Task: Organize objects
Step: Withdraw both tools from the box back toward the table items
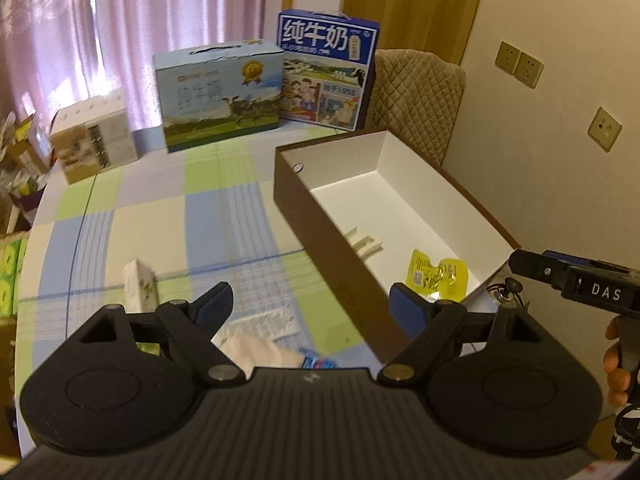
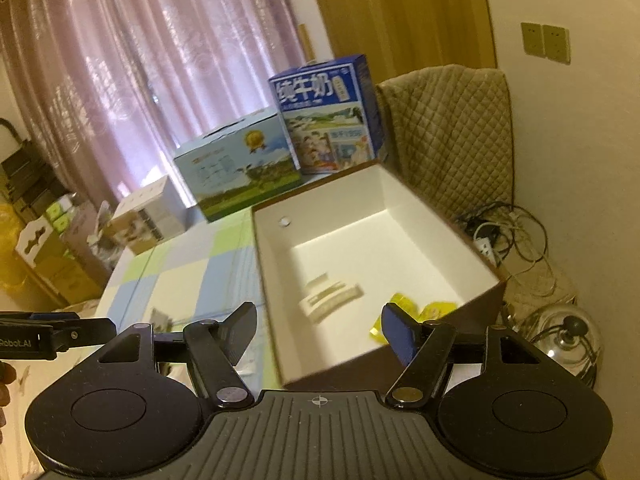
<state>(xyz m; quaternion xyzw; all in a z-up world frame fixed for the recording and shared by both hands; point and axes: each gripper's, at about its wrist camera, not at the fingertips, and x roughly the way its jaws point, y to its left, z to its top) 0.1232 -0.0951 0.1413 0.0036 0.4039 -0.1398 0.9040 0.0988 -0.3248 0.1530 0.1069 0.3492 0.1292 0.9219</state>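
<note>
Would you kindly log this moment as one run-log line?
left gripper: open, empty | right gripper: open, empty | brown white-lined cardboard box: holds yellow foil packet, cream sachets | checked tablecloth: items remain

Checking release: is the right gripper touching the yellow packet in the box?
Apart. In the right wrist view the right gripper is open with nothing between its fingers; the yellow packet lies on the box floor beyond them.

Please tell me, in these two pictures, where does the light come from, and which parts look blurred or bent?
Left wrist view: daylight glows through the pink curtain; the small white carton is smeared, and the table edge bows from the fisheye. Right wrist view: the open box and blue milk carton look soft and tilted.
</note>
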